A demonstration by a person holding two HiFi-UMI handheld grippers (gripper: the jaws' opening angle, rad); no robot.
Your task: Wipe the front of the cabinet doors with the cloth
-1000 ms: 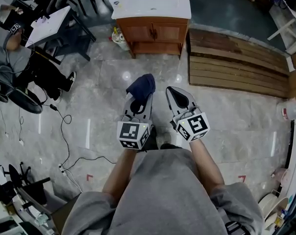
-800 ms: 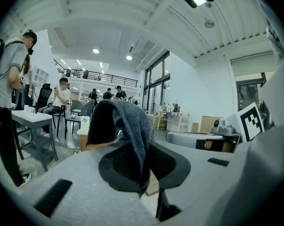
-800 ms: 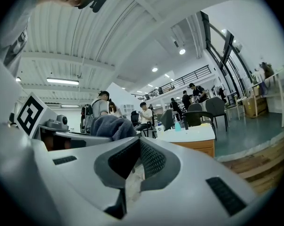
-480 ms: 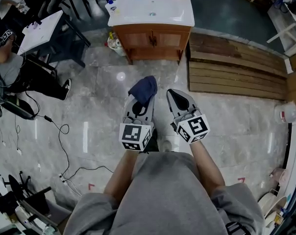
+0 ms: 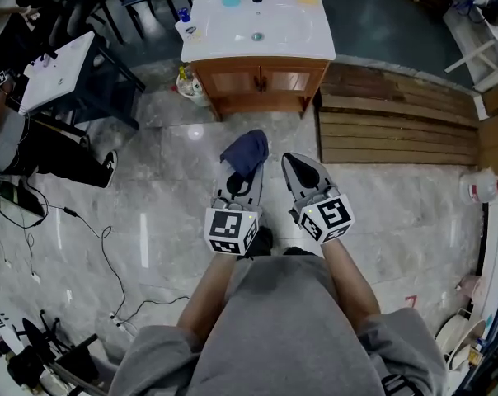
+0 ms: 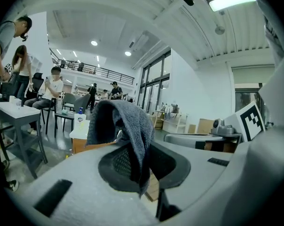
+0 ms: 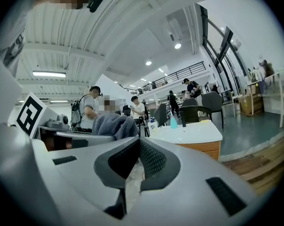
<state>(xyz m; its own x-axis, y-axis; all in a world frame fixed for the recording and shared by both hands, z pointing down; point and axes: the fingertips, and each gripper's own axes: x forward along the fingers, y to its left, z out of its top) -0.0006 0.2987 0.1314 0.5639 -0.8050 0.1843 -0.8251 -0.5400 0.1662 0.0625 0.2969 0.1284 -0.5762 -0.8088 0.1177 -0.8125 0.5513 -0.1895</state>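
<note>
- The left claw (image 5: 237,170) is held out low in front of the person's waist on a bare forearm. It points toward the cabinet (image 5: 261,81), and its jaws are clamped on the cloth (image 5: 246,150).
- The dark cloth bunches up over the claw's tips and hangs down between them, well short of the cabinet.
- The right claw (image 5: 296,162) is level with the left and just beside it, aimed the same way. Its jaws are pressed together with nothing between them.
- The cabinet's two wooden doors (image 5: 264,80) face the person across the grey floor (image 5: 166,163), under a white basin top (image 5: 257,25).
</note>
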